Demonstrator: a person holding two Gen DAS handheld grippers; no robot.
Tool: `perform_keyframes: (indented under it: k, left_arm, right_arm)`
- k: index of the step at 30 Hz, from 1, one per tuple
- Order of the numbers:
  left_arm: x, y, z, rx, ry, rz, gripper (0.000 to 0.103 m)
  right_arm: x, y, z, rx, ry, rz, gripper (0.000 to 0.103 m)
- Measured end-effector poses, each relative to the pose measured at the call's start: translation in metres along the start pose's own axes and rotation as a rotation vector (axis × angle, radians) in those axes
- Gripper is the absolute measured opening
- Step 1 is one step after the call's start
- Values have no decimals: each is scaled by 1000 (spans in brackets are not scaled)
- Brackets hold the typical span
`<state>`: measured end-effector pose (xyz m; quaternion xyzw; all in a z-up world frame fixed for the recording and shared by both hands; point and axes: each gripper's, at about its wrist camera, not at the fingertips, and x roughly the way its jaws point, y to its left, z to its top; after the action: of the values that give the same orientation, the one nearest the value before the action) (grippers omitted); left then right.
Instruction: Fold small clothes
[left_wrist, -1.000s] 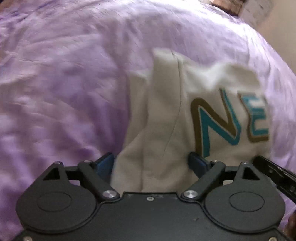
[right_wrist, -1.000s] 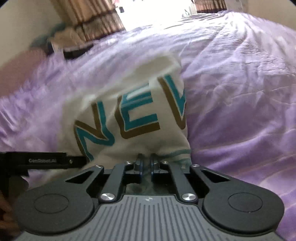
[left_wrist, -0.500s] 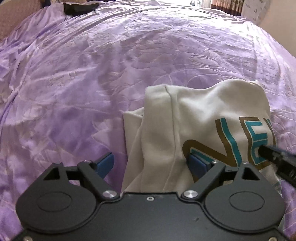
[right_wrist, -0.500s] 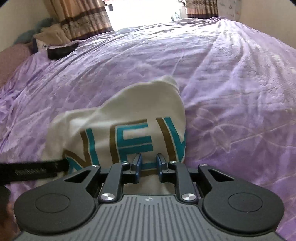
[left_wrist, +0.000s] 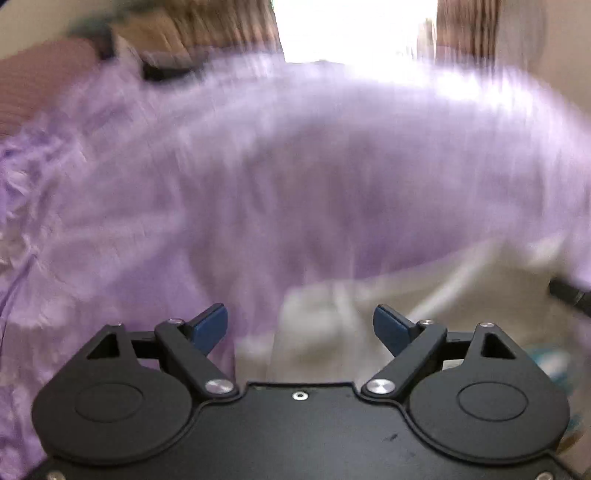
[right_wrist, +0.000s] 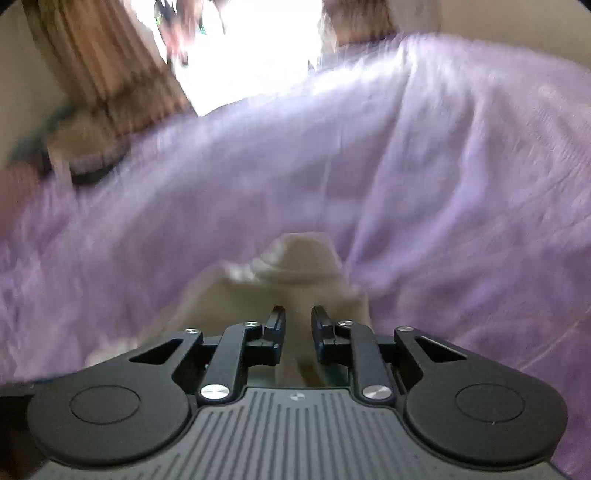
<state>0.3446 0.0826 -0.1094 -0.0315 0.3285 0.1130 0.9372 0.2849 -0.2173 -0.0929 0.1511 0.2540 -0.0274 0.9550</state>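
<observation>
The cream shirt with teal and brown letters lies folded on the purple bedspread. Both views are blurred by motion. In the left wrist view the shirt (left_wrist: 424, 317) is low and right, and my left gripper (left_wrist: 299, 323) is wide open and empty just in front of its near edge. In the right wrist view the shirt (right_wrist: 295, 266) lies straight ahead, and my right gripper (right_wrist: 298, 325) is partly open with nothing between its fingers. The right gripper's finger (left_wrist: 570, 293) shows at the right edge of the left wrist view.
The purple bedspread (left_wrist: 258, 184) fills most of both views. A dark object (right_wrist: 92, 173) and a pile of cloth lie at the far left of the bed. Curtains and a bright window (right_wrist: 251, 48) stand behind the bed.
The right gripper opened and let go of the shirt. Both grippers pulled back and tilted up, so the shirt now sits lower in both views. The left gripper stayed open.
</observation>
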Motion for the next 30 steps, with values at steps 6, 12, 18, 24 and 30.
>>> perform_keyframes:
  k: [6,12,18,24,30]
  left_arm:
    - [80,-17,-26,61,100,-45,93]
    - [38,-5,-8,73,156,-26,89]
    - [-36,61,-30,15,236,-198,89]
    - [-68,78,-77,79,382,-317,89]
    - [-51,69,-105,70,430,-346,92]
  right_arm:
    - [62,-4,-17,-46,79,-13,41]
    - [19,-8,0,-34,128,51,41]
    - [-62,-49,-6,36,218,146,84]
    - [-88,-88,-42,147,402,256,82]
    - [-89,-72,-50,136,422,297,80]
